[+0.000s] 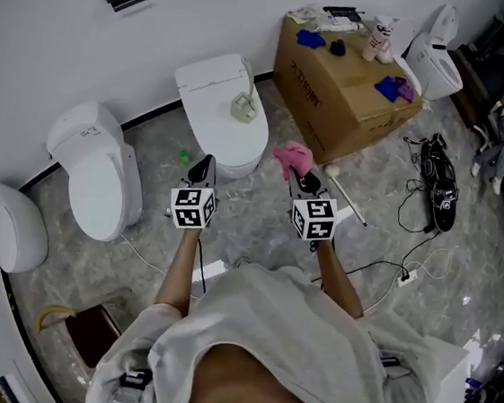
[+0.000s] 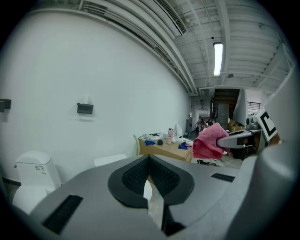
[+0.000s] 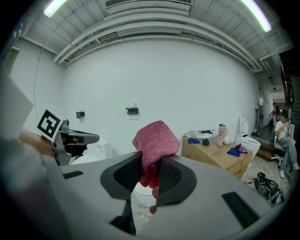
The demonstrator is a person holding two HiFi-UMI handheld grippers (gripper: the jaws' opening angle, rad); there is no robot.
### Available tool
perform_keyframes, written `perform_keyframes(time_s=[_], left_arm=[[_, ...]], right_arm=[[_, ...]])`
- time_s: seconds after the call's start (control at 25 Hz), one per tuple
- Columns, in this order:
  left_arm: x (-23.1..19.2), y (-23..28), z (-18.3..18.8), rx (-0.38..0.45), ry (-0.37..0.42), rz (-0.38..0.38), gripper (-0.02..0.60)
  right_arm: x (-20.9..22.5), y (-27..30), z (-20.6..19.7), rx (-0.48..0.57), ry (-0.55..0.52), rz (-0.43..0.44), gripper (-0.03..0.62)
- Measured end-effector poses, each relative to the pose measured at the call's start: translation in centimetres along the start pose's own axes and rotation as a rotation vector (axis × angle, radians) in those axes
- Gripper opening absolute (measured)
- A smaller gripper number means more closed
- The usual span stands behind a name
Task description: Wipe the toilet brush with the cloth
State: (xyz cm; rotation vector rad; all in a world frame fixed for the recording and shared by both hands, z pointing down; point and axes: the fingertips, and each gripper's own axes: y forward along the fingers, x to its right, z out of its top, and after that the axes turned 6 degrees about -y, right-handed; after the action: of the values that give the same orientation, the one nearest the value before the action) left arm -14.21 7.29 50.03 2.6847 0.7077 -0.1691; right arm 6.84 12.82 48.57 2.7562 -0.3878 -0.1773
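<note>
Two grippers side by side in head view, above a grey marbled floor. L gripper: in its own view the pads meet at the tips w/ nothing between them. R gripper: jaws clamped on the pink cloth, which bunches up above the pads; a fold hangs below them. From the L gripper view the cloth sits off to the right, at the tip of the R gripper.

Toilet brush: can't confirm it. A white stick lies on the floor just beside the cardboard box, to the right of the R gripper and apart from the cloth; poss. the brush handle, no head visible.

Writing: each gripper's cube shows a black/white square code, no letters. Box side has faint dark print, too small to read. Nearest-left toilet has a small mark on its tank, illegible.

Ahead of the grippers, a white toilet w/ lid down and a pale greenish item on it. Box top holds blue cloths and a pink bottle. Black bag and cables lie on the floor at right.
</note>
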Motion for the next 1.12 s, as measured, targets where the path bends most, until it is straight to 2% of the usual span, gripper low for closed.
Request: perform_keyframes(time_s=[0.28,0.44,0.88,1.12], left_arm=[[-0.2,2.2,-0.2,-0.032,0.008,-0.047,0.02],[-0.9,3.2,-0.4,-0.041,-0.003,-0.045,0.02],[-4.7,7.7,0.2,-0.066,-0.019,0.056,0.02],[-6.9,13.0,2.5,-0.081,-0.033,0.114,0.02]], right_arm=[[0.4,0.7,-1.1,-0.04,0.026,-0.034,0.089],[0.7,1.7,-1.4,-0.058,0.023,-0.031,0.089],[3.0,10.2,-0.3,-0.062,0.02,0.067,0.089],[5.3,17.0,1.6,-0.071,0.022,0.141,0.089]])
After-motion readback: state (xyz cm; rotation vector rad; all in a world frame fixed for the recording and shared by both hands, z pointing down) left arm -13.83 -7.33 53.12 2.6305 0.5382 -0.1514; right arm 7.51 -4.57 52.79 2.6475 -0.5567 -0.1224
